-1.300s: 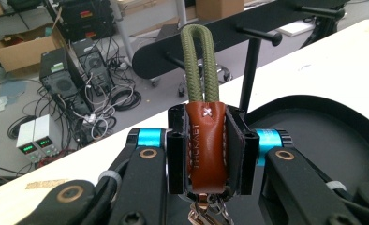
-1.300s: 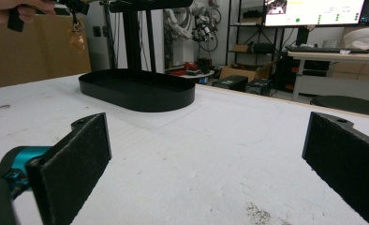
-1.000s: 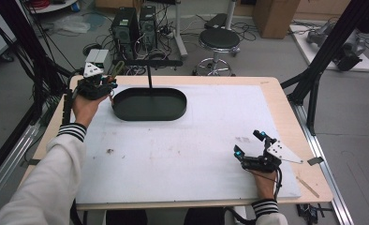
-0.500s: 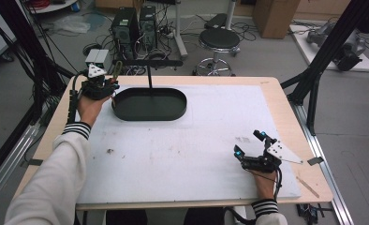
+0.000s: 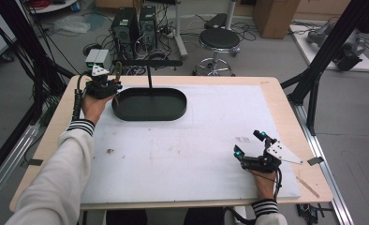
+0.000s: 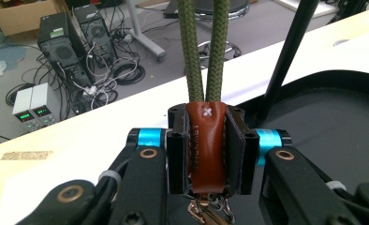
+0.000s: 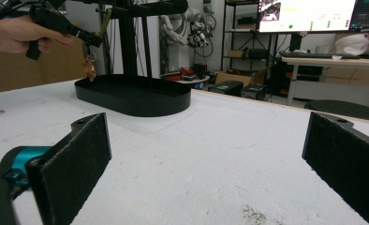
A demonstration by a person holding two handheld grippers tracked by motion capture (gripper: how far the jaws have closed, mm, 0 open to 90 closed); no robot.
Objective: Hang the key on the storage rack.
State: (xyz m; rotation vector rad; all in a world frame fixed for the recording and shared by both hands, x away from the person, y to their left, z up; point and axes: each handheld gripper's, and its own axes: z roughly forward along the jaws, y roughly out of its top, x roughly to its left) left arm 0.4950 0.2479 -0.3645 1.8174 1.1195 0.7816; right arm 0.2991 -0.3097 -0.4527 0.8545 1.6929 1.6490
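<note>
My left gripper (image 6: 205,150) is shut on a brown leather keychain tab (image 6: 206,145), from which a green cord loop (image 6: 203,47) rises and metal keys (image 6: 206,211) dangle below. In the high view the left gripper (image 5: 108,87) hovers at the left end of a black oval tray (image 5: 150,104), whose upright post carries a horizontal bar (image 5: 147,63). The right gripper view shows the cord loop (image 7: 107,21) reaching up to that bar (image 7: 145,7) and the keys (image 7: 89,68) hanging over the tray (image 7: 133,96). My right gripper (image 5: 250,146) rests open on the white mat, its pads (image 7: 82,159) wide apart around nothing.
A white mat (image 5: 192,140) covers most of the wooden table (image 5: 285,103). Beyond the far edge stand computer towers (image 5: 133,23), a round stool (image 5: 219,40) and floor cables. Black frame struts (image 5: 328,51) rise at the right and left of the table.
The left gripper has shifted slightly right, closer to the tray's left end and the bar. The right gripper has stayed put.
</note>
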